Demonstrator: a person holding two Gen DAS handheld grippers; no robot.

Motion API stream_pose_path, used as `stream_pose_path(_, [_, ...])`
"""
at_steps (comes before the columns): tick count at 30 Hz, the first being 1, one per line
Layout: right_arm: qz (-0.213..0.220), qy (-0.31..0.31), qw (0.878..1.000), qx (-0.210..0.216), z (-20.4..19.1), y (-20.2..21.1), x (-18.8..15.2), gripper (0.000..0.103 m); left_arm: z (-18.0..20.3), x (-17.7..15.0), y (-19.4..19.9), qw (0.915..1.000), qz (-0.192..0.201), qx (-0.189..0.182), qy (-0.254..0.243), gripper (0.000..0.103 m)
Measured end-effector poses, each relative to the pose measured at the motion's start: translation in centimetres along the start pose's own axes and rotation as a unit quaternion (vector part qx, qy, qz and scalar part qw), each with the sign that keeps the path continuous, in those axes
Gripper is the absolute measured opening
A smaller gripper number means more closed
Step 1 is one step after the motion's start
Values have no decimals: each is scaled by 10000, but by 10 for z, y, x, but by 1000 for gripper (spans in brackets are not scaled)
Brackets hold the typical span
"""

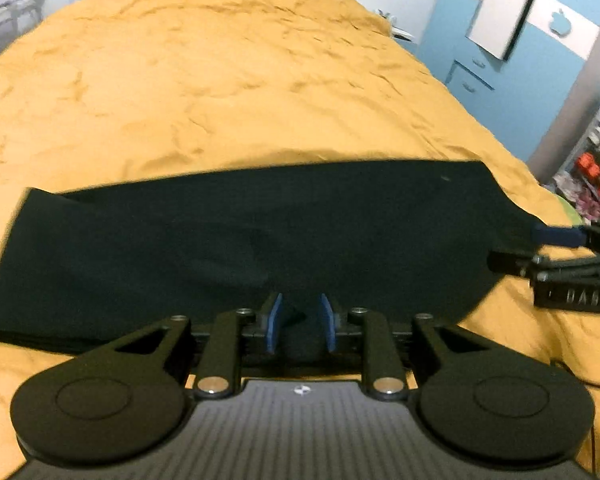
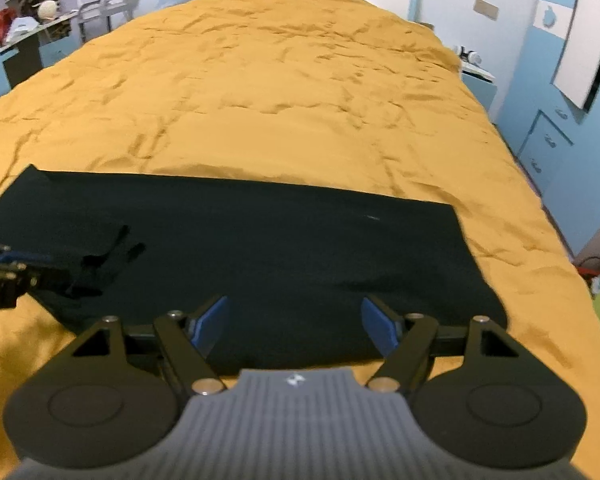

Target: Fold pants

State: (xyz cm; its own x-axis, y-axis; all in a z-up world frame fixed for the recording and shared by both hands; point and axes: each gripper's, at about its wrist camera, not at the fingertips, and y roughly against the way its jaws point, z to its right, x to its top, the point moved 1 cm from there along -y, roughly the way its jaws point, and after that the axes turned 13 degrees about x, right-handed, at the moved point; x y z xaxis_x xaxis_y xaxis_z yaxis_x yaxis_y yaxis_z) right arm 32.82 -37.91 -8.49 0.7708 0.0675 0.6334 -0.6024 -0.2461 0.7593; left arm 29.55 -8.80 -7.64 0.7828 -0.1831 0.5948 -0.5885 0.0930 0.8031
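yellow bedspread (image 2: 300, 100), wrinkled, covered the bed. dark pants (image 2: 260, 248) lay folded in a long strip across its near edge. right gripper (image 2: 294, 326) spread wide above the pants; left gripper (image 1: 300, 322) partly spread, pinching nothing.

We find the bed (image 2: 280, 92) bare beyond the pants (image 2: 260, 248), so tongs could pass freely over that wrinkled cover. Along the near edge, the pants lie flat, no rise to block a low sweep. At their right end the right tongs (image 1: 520, 248) stand close; the left tongs (image 2: 40, 268) crowd the other end.
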Motion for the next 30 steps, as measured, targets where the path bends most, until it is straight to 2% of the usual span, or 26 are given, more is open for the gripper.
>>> stream_pose_path(2, [24, -86, 9996, 269, -9, -5, 3, 70, -8, 2, 7, 9994, 43, 353, -44, 27])
stream_pose_path(5, [74, -525, 9940, 953, -16, -18, 7, 69, -23, 1, 10, 9952, 159, 953, -143, 27])
stream_pose_path(6, [66, -714, 9903, 1192, -17, -25, 9, 68, -29, 2, 9, 9944, 170, 1033, -112, 27])
stream_pose_path(9, [-28, -1408, 9740, 1775, -16, -48, 9, 55, -56, -2, 4, 9936, 95, 1114, 142, 27])
stream_pose_path(11, [-88, -1715, 9667, 1899, -17, -62, 8, 50, -69, -5, -2, 9925, 64, 1187, 274, 27])
stream_pose_path(13, [-132, -1920, 9589, 2086, -19, -76, 8, 50, -82, -7, -8, 9916, 52, 1231, 401, 27])
stream_pose_path(16, [-328, -2296, 9439, 2352, -22, -99, 8, 50, -99, -9, -15, 9906, 20, 1225, 614, 27])
stream_pose_path(18, [-362, -2319, 9411, 2433, -28, -108, 9, 49, -105, -11, -18, 9913, 49, 1121, 689, 27])
stream_pose_path(21, [-407, -2293, 9400, 2493, -38, -118, 12, 38, -108, -15, -21, 9940, 71, 810, 725, 27])
stream_pose_path(23, [-380, -2295, 9384, 2554, -43, -122, 15, 26, -107, -18, -21, 9959, 77, 573, 697, 27])
stream_pose_path(25, [-263, -2209, 9390, 2621, -48, -123, 19, 18, -102, -20, -21, 9965, 119, 545, 619, 27])
stream_pose_path(28, [-298, -1984, 9486, 2447, -53, -134, 29, 17, -98, -22, -24, 9970, 109, 473, 610, 27])
stream_pose_path(30, [-612, -2040, 9487, 2336, -50, -148, 31, 15, -95, -23, -23, 9972, 100, 385, 637, 27])
